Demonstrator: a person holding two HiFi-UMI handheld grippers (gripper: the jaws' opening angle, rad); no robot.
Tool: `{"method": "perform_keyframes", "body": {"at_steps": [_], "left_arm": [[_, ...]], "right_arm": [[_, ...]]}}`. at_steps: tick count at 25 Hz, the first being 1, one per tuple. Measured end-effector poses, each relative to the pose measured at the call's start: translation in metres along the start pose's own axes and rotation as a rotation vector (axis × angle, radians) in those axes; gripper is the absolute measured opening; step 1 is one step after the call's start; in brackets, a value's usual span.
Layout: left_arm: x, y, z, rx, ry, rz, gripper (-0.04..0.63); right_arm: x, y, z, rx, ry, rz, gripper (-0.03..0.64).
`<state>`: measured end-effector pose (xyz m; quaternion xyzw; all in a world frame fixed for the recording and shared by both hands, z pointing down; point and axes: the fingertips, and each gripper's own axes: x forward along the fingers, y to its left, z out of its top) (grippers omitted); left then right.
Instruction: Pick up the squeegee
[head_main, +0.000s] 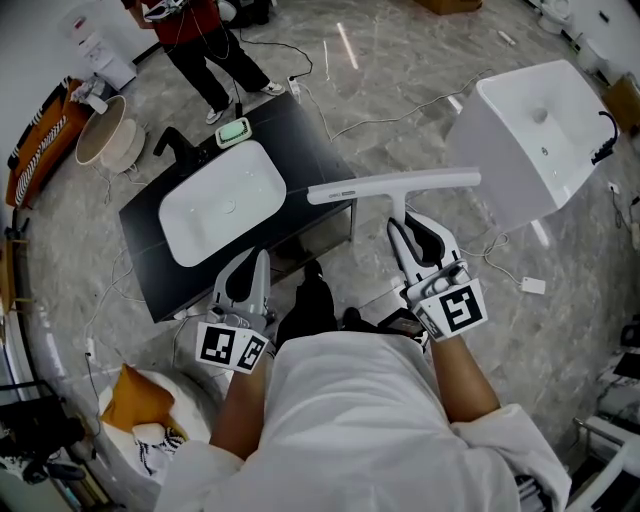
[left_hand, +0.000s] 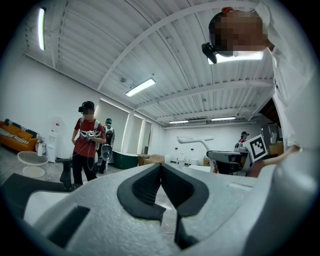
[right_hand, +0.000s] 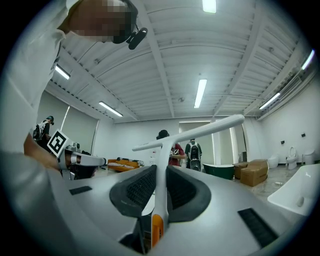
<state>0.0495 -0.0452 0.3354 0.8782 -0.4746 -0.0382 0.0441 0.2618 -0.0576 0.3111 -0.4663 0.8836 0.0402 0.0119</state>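
Observation:
A white squeegee with a long crossbar blade is held up level in front of the person. My right gripper is shut on its thin handle, which has an orange patch low down; the blade stretches across above the jaws. My left gripper hangs to the left of it over the edge of a black sink counter, shut with nothing between its pads. From the left gripper view the squeegee and the right gripper show far off at the right.
A white basin is set in the black counter, with a black tap and a green soap dish. A white wash basin block stands at right. A person in red stands beyond. Cables cross the marble floor.

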Motion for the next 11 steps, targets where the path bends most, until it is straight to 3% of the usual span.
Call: {"method": "perform_keyframes", "body": {"at_steps": [11], "left_arm": [[0.014, -0.011, -0.010, -0.011, 0.027, -0.060, 0.015]], "right_arm": [[-0.005, -0.005, -0.014, 0.033, 0.025, -0.021, 0.067]]}}
